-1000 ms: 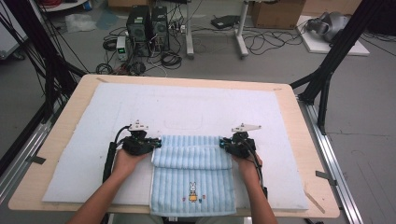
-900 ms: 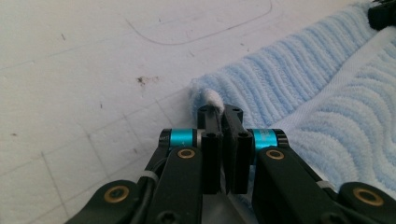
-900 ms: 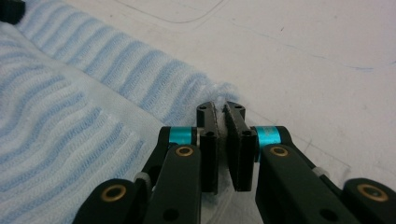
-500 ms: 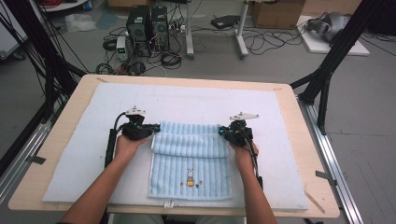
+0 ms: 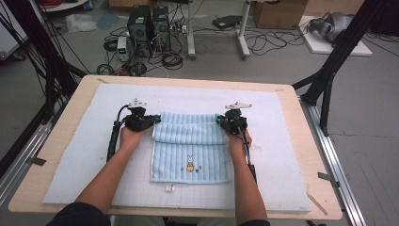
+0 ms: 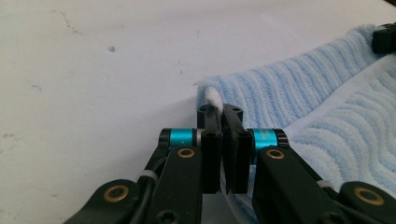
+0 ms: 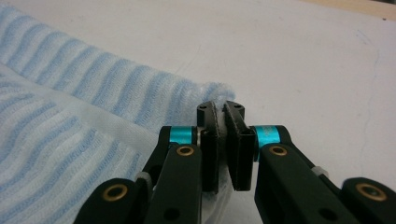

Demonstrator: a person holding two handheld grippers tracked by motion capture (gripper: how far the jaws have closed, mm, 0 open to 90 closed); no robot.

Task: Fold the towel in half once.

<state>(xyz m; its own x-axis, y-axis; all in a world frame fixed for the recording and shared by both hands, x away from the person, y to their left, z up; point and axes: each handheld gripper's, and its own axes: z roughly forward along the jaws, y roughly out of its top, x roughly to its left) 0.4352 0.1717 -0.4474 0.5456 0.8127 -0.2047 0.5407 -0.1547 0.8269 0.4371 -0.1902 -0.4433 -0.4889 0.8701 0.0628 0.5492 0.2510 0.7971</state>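
At the near edge of the white mat (image 5: 70, 165) on the table (image 5: 56, 141), a small white tag (image 5: 170, 188) lies just before the light blue towel (image 5: 190, 160). The towel lies flat, rabbit print up, its far part doubled back toward the person. The left gripper (image 5: 151, 122) and right gripper (image 5: 219, 121) hold that fold's two corners, jaws clamped on the cloth.
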